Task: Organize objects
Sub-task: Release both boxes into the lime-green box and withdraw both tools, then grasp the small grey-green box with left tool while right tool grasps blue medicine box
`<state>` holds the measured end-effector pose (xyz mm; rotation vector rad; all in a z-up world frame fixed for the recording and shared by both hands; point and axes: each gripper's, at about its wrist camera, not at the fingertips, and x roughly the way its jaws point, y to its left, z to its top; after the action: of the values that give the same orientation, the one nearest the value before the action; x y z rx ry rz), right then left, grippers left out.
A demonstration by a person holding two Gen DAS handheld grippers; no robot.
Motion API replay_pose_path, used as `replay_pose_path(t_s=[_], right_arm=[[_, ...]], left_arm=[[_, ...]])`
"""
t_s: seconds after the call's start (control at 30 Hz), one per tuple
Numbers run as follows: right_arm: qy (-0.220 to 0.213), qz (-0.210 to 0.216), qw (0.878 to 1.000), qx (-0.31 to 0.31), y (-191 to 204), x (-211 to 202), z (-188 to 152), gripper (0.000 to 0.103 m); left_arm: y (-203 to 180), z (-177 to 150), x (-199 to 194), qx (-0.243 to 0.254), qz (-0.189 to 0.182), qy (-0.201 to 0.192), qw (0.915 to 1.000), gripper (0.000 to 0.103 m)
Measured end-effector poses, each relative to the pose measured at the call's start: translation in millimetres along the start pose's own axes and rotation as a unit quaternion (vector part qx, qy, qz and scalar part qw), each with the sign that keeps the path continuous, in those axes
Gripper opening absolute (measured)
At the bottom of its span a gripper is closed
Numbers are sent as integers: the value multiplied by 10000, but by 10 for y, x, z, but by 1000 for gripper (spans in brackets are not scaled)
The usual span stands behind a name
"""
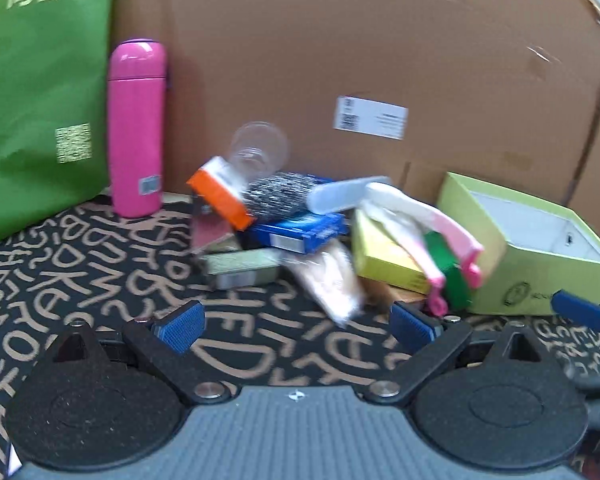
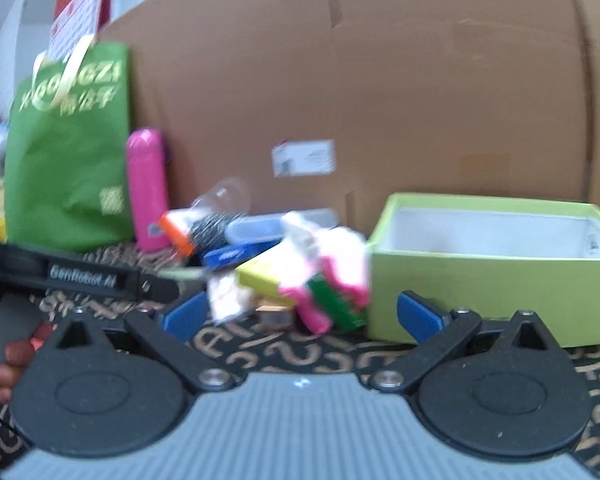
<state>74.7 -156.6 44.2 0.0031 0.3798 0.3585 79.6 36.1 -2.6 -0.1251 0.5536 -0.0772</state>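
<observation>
Both tongs, left (image 1: 296,324) and right (image 2: 300,316), gape empty. Risk: nudging pile (image 1: 300,232) topples cup (image 1: 260,148).

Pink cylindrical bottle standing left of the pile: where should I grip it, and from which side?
Grip the tall pink cylindrical bottle mid-body, coming in level from the front with the open left gripper. It stands upright, clear of the pile; the cardboard wall blocks the back.
</observation>
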Motion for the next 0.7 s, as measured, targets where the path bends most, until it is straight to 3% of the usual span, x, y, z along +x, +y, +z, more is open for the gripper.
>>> replay_pose_path(t_s=[0.1,0.27,0.33,0.47,0.63,0.7], right_arm=[[136,237,9992,-285,211,221,14,101],[321,538,9952,-758,467,679,111,86],[353,638,9929,-941,533,862,213,79],[765,752,9875,-1153,616,1323,399,67],[1072,721,9854,-1106,598,1750,496,69],[1265,835,9819,-1138,596,1891,505,64]], left_arm=[[145,81,72,84,81,-66,9999,101],[372,197,237,464,170,-126,9987,99],[480,223,256,444,167,-99,9988,93],[783,265,231,29,-240,-62,9997,88],[934,277,233,20,-607,-14,9982,86],[913,287,270,124,-761,-25,9970,86]])
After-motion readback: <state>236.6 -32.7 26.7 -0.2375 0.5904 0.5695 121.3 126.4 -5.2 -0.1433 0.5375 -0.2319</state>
